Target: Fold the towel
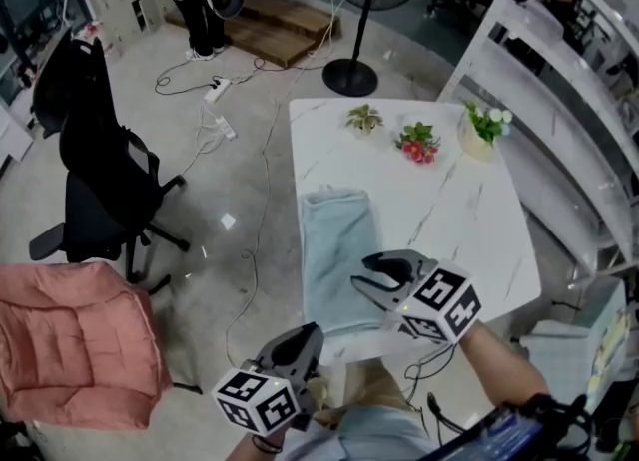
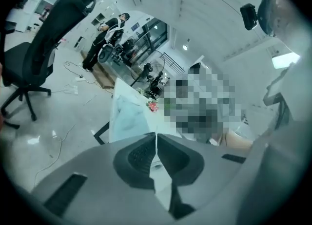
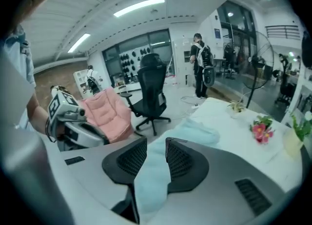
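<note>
Towel (image 1: 337, 254) flat on white table (image 1: 449, 210), right claw (image 1: 373, 274) spread above it, left claw (image 1: 302, 339) pressed together.

One towel (image 1: 339, 259) and three small plants (image 1: 417, 142) sit on the counter (image 1: 469, 220). Two claws, left claw (image 1: 312, 334) and right claw (image 1: 371, 275), hang at its near edge. Two chairs (image 1: 100, 180) stand left of it.

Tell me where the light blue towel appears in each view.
Head view: the towel lies at centre, on the table's left side.
Left gripper view: towel left of centre, just above the jaws.
Right gripper view: towel at lower centre, behind the jaws' gap.
Shared landmark: the red flowers.
</note>
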Action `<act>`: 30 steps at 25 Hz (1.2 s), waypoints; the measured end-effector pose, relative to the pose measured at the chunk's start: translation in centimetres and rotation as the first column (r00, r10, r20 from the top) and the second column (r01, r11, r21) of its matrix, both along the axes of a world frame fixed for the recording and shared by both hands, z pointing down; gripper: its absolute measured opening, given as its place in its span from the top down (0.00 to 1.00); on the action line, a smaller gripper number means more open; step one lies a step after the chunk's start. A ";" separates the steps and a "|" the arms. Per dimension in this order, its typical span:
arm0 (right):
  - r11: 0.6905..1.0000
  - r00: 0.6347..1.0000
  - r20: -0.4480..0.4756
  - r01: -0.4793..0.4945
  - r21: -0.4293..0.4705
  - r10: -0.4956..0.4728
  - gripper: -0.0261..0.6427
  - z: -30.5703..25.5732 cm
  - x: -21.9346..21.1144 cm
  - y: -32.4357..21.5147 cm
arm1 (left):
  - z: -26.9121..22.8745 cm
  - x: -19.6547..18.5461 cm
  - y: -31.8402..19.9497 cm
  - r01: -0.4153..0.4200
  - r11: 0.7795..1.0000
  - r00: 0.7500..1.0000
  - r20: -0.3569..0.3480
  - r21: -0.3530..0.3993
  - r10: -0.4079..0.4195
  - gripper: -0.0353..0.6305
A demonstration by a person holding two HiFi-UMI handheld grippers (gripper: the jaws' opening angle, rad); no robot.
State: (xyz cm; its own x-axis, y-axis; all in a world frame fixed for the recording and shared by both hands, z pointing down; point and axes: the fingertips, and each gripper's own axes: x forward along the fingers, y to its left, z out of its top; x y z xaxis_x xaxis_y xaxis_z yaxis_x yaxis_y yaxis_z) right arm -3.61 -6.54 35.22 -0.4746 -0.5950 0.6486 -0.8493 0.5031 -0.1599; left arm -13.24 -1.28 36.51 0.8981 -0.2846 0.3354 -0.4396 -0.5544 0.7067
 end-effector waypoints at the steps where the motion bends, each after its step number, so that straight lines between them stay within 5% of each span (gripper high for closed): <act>1: 1.000 1.000 -0.016 -0.026 0.012 0.026 0.77 0.0 2.1 -1.2 | -0.2 1.4 0.0 -0.023 1.000 1.000 -0.009 0.004 0.023 0.93; 8: 0.999 1.000 -0.026 -0.016 -0.047 0.015 0.88 4.6 8.7 -7.8 | 1.0 12.1 -0.2 -0.178 0.984 0.984 -0.002 0.011 0.178 0.93; 13: 0.993 0.999 -0.028 0.041 -0.110 -0.045 0.91 8.6 10.1 -11.5 | 4.8 16.9 0.6 -0.310 0.949 0.948 0.062 -0.049 0.313 0.92; 18: 0.993 0.997 -0.045 0.062 -0.104 -0.067 0.93 10.1 11.1 -15.7 | 8.3 17.7 1.3 -0.368 0.918 0.917 0.104 -0.145 0.384 0.92; 25: 0.989 0.991 -0.029 0.129 -0.078 -0.131 0.93 10.3 10.8 -18.5 | 8.9 17.6 0.6 -0.332 0.918 0.927 0.108 -0.218 0.361 0.92; 28: 0.972 0.975 0.031 0.221 -0.086 -0.219 0.93 8.2 9.7 -16.0 | 9.1 17.8 0.3 -0.308 0.925 0.937 0.096 -0.222 0.335 0.92; 30: 0.954 0.961 -0.016 0.273 -0.122 -0.277 0.93 8.8 9.2 -13.9 | 9.2 17.9 0.3 -0.302 0.929 0.940 0.095 -0.216 0.328 0.92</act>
